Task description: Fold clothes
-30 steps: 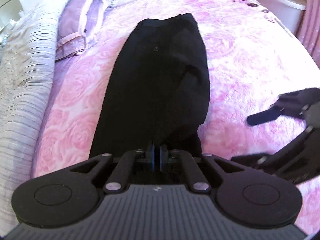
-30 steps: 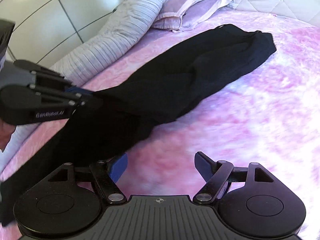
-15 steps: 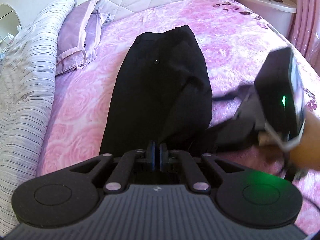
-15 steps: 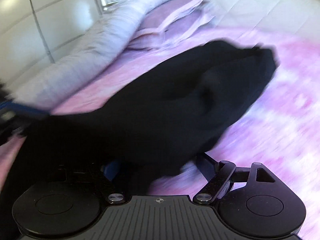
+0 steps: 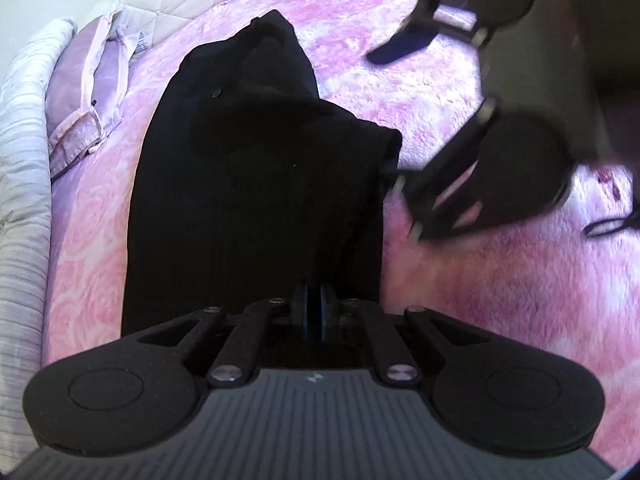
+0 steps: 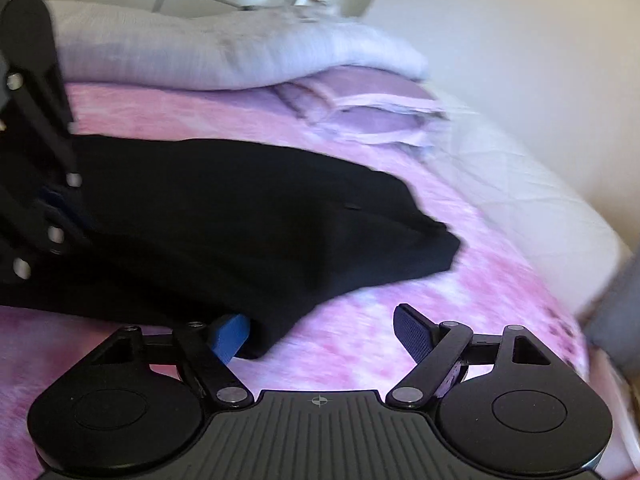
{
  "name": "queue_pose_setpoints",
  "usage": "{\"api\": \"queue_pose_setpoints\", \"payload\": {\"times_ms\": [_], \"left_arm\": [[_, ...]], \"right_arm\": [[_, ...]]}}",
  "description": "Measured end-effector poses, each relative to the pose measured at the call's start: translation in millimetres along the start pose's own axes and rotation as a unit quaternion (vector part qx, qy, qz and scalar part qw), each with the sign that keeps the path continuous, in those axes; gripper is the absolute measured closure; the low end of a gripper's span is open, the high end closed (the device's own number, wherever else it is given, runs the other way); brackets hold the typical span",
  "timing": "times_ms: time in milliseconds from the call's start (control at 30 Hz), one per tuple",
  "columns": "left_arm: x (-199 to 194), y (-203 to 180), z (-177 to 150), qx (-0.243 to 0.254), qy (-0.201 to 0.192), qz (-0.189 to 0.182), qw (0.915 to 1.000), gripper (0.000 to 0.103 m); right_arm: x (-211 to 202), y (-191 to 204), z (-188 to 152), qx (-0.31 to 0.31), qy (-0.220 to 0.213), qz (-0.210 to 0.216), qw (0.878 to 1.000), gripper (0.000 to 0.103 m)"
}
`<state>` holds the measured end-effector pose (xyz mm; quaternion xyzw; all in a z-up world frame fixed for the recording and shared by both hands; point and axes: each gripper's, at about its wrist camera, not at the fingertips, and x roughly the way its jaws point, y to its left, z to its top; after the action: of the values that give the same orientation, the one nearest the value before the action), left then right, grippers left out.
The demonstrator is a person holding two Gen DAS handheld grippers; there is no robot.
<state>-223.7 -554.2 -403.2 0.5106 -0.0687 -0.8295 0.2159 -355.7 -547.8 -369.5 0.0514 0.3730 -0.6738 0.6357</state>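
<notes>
Trousers [image 5: 248, 184] clamped in left jaws, right jaws apart — bare bedspread [image 6: 360, 320] between, beside hem.

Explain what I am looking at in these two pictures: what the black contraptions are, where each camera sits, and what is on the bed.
There is no robot here. A person holds a hand-held gripper in each hand, and a wide-angle camera on each one looks forward along its two fingers. The black shape across the bottom of each picture is that gripper's own body.

One picture is from the left gripper. It is shut, and it seems to pinch the near edge of the black trousers, which lie partly folded on the pink flowered bedspread. The other gripper is the blurred black shape at the upper right.

The other picture is from the right gripper. It is open, with only bedspread in the gap; one blue finger sits at the trousers' edge without gripping.

A lilac pillow and a striped grey quilt lie beyond.
</notes>
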Motion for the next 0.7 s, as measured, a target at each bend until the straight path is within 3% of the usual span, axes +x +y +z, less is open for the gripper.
{"api": "queue_pose_setpoints", "payload": {"times_ms": [200,300,367,467,567,600,700], "left_arm": [[7,-23,0,0.05,0.011,0.018,0.9985,0.093],[10,-43,-1,0.094,0.013,0.024,0.9952,0.09],[9,-53,-4,0.106,0.017,0.04,0.9934,0.09],[-2,-57,-14,0.089,0.031,0.068,0.9932,0.078],[-32,-58,-43,0.024,0.045,0.106,0.993,0.062],[-44,-59,-58,-0.002,0.055,0.121,0.9911,0.061],[-79,-65,-106,-0.068,0.099,0.163,0.9793,0.059]], "right_arm": [[17,-18,-7,-0.032,0.013,-0.016,0.999,0.021],[-4,-25,-13,-0.08,0.002,-0.034,0.996,0.021],[-11,-27,-17,-0.069,0.016,-0.022,0.997,0.021],[-13,-35,-20,-0.042,0.053,-0.003,0.998,0.021],[-23,-48,-31,-0.021,0.083,0.012,0.996,0.021],[-27,-53,-35,-0.015,0.093,0.017,0.995,0.021],[-46,-48,-45,-0.073,0.075,0.062,0.993,0.021]]}}
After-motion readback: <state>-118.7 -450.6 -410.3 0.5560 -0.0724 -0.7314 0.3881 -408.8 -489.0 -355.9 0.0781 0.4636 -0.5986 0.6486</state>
